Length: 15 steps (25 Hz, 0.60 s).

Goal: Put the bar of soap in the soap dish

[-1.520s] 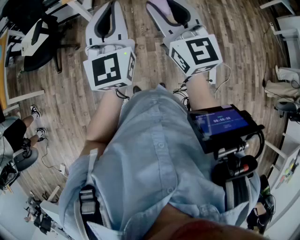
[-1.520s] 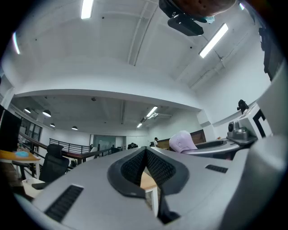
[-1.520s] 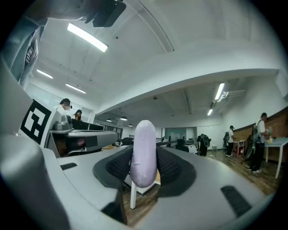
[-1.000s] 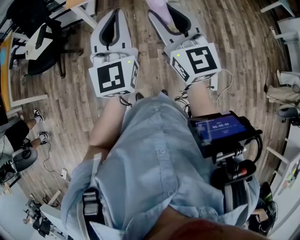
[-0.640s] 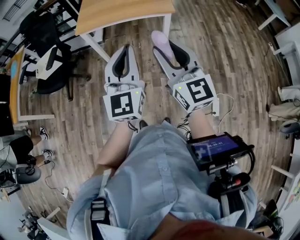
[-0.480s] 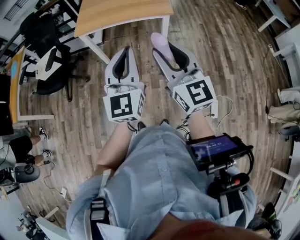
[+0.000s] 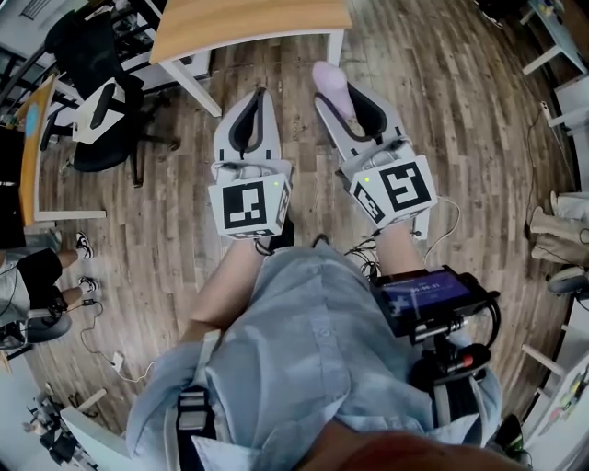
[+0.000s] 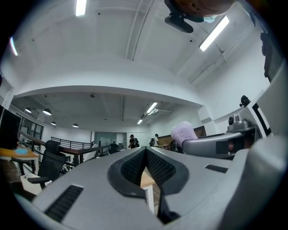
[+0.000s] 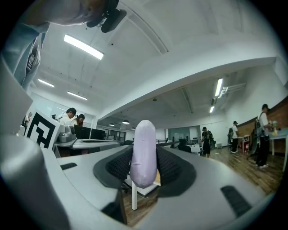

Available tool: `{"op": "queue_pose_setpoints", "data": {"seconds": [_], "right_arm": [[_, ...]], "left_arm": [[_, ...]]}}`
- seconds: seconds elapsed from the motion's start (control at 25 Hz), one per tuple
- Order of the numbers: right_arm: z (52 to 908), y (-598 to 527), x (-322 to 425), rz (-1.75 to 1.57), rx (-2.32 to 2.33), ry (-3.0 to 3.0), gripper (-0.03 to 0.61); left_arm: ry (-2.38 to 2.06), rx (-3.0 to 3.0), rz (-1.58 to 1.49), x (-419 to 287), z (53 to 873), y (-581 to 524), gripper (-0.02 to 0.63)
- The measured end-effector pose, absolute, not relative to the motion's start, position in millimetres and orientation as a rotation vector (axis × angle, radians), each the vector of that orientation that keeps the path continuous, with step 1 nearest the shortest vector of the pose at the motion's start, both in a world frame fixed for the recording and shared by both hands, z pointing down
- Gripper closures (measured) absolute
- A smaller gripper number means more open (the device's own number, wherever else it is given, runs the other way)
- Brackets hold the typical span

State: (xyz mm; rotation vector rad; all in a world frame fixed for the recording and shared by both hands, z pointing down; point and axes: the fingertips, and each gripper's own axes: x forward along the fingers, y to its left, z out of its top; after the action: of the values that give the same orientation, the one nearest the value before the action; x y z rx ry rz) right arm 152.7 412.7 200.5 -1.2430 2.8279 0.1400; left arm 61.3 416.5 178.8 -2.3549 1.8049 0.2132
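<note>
Well, our right tool is pinching the bar of soap. The soap is pale purple. It stands up tall between the two sides of the tool, and its round end pokes out past the tips. Our left tool is pressed together at the tips and has nothing in it. Both tools point ahead, side by side, out over the wooden floor. A little way in front of them is a wooden surface. We cannot see the soap dish in any view. So we think this is the carrying step: the soap is picked up but not put down yet. Next we need to find the dish, bring the soap right over it, go down gently, and then let the tool spread.
</note>
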Motion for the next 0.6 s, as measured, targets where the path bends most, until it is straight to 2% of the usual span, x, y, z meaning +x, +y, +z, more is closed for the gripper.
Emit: {"op": "queue_pose_setpoints", "data": {"seconds": [0.6], "right_arm": [[202,267,92,0.141,-1.266,2.833,0.416]], "left_arm": [[1.782,-2.388,0.295,3,182,262,0.609]]}}
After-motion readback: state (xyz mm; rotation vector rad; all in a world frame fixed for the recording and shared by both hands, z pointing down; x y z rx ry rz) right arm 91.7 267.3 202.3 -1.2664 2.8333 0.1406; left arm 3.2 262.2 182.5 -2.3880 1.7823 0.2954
